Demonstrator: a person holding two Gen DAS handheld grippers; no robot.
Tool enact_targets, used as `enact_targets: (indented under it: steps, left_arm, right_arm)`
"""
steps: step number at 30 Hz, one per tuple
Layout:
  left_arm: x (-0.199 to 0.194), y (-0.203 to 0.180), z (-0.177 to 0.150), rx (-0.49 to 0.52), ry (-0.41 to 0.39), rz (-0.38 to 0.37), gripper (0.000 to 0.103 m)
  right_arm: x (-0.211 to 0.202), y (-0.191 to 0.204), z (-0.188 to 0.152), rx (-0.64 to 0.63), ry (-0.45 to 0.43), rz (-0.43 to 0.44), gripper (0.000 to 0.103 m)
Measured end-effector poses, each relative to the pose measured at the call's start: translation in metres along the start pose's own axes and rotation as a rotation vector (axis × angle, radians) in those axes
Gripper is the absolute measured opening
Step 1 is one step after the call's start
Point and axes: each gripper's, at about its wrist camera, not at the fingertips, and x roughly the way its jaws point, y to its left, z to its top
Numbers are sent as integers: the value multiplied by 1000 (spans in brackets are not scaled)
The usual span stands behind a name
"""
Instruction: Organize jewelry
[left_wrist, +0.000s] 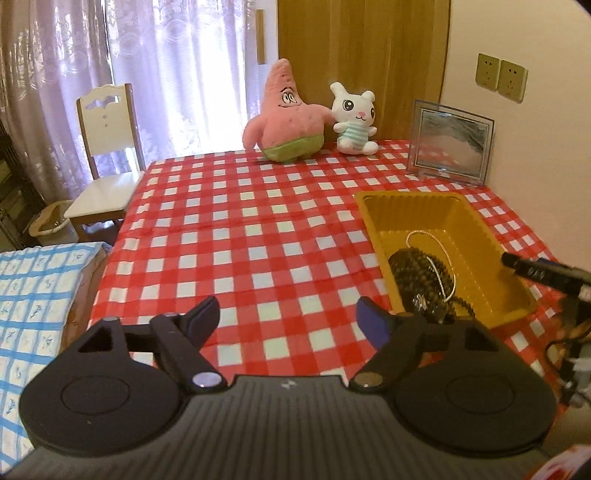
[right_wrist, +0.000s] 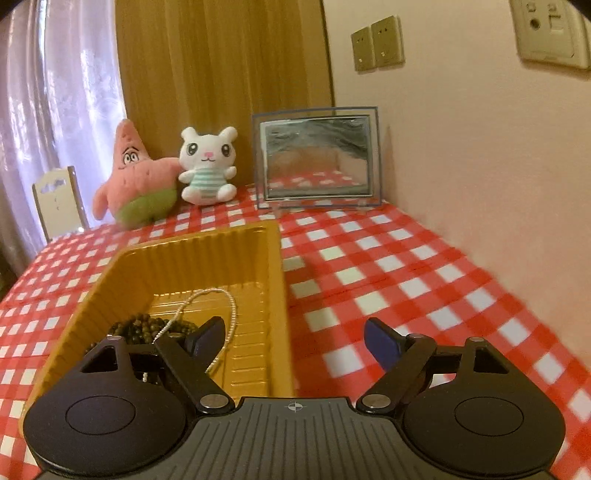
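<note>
A yellow plastic tray (left_wrist: 402, 206) sits on the red checked tablecloth at the right. In it lie a dark beaded bracelet (left_wrist: 410, 269) and a thin silver chain (left_wrist: 439, 245). My left gripper (left_wrist: 290, 317) is open and empty above the cloth, left of the tray. My right gripper (right_wrist: 295, 338) is open and empty, its left finger over the tray's near end (right_wrist: 273, 258) above the beads (right_wrist: 140, 330) and chain (right_wrist: 231, 306). The right gripper's tip also shows in the left wrist view (left_wrist: 532, 271).
A pink star plush (left_wrist: 284, 118), a white bunny plush (left_wrist: 354, 118) and a glass picture frame (left_wrist: 450, 142) stand along the table's far edge. The wall (right_wrist: 480, 184) runs along the right. A white chair (left_wrist: 107, 147) and a bin stand at the left.
</note>
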Motion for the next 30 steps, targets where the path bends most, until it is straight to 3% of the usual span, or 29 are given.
enact_targets:
  steps: [6, 10, 19, 27, 30]
  left_arm:
    - [-37, -9, -22, 83, -71, 75, 94]
    - [-67, -2, -40, 99, -92, 51, 94]
    - [-124, 21, -88, 46, 11, -42, 89]
    - [-152, 22, -122, -1, 100, -108, 88]
    - [-159, 21, -127, -8, 106, -99, 88]
  right_arm:
    - [-57, 16, -5, 12, 74, 8, 82]
    - [-109, 50, -23, -29, 121, 69, 82]
    - [-213, 113, -60, -41, 281, 144, 82]
    - [-269, 141, -86, -100, 313, 154, 82]
    - [-278, 143, -90, -120, 309, 157, 82]
